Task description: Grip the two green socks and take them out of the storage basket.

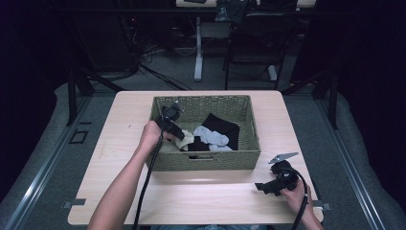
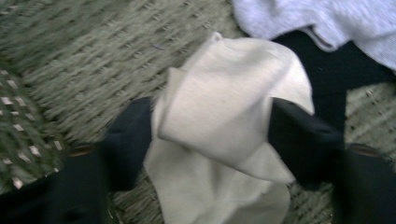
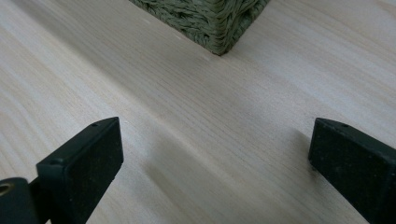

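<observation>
Down inside the woven basket (image 1: 207,161) the left gripper (image 1: 181,136) has its jaws clamped on both sides of a cream sock (image 2: 224,130); the left gripper view shows that pinch, while from above it's just a pale scrap. Over by the table's near corner, the right gripper (image 3: 212,158) idles, jaws wide apart.

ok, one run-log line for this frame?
left gripper: in basket, jaws both sides of cream sock | right gripper: open over table | grey, black socks in basket
</observation>
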Motion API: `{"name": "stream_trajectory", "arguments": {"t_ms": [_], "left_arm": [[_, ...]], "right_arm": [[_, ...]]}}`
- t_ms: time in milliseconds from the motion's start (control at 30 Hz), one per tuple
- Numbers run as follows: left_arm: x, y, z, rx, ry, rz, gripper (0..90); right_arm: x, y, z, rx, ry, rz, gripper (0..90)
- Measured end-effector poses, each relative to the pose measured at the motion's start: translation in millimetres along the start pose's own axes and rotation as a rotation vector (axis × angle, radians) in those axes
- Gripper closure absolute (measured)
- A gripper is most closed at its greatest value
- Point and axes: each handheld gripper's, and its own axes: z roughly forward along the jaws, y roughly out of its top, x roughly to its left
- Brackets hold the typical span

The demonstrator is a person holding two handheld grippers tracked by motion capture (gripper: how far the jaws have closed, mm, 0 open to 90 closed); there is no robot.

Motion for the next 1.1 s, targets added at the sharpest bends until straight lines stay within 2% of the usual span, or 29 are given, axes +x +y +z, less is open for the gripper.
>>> {"name": "stream_trajectory", "arguments": {"t_ms": [167,200,233,267,333,567,700,800,1100], "left_arm": [[-4.9,-2.5,-0.1,-0.001,0.018,0.037,66.1],[-4.9,-2.5,-0.1,-0.001,0.018,0.037,70.3],[-6.4,-3.8,-1.2,-0.010,0.021,0.050,70.3],[-8.3,-5.6,-3.5,-0.015,0.019,0.062,79.4],[-8.8,-6.2,-4.6,-0.017,0.018,0.067,83.0],[-17.8,-9.4,-26.0,-0.083,0.028,0.104,85.0],[-20.4,-9.7,-37.8,-0.116,0.044,0.116,84.8],[-20.9,-10.2,-45.4,-0.138,0.040,0.116,84.8],[-20.9,-13.4,-62.6,-0.168,0.039,0.120,85.3]], "right_arm": [[0.3,-0.4,-0.2,-0.006,-0.006,0.002,2.6],[0.3,-0.4,-0.2,-0.006,-0.006,0.002,2.6],[-0.1,-0.4,-0.8,-0.001,0.006,-0.001,2.6],[-0.5,-0.5,-1.2,0.004,0.005,-0.003,2.6],[-0.7,-0.5,-1.4,0.005,0.002,-0.004,2.6],[-0.6,-0.6,-1.5,0.006,0.000,-0.004,2.6],[-0.5,-0.7,-1.8,0.007,0.000,-0.003,2.6],[-0.5,-0.6,-2.1,0.004,0.001,-0.005,2.6],[-0.1,-0.7,-1.6,0.006,0.004,-0.003,2.6]]}}
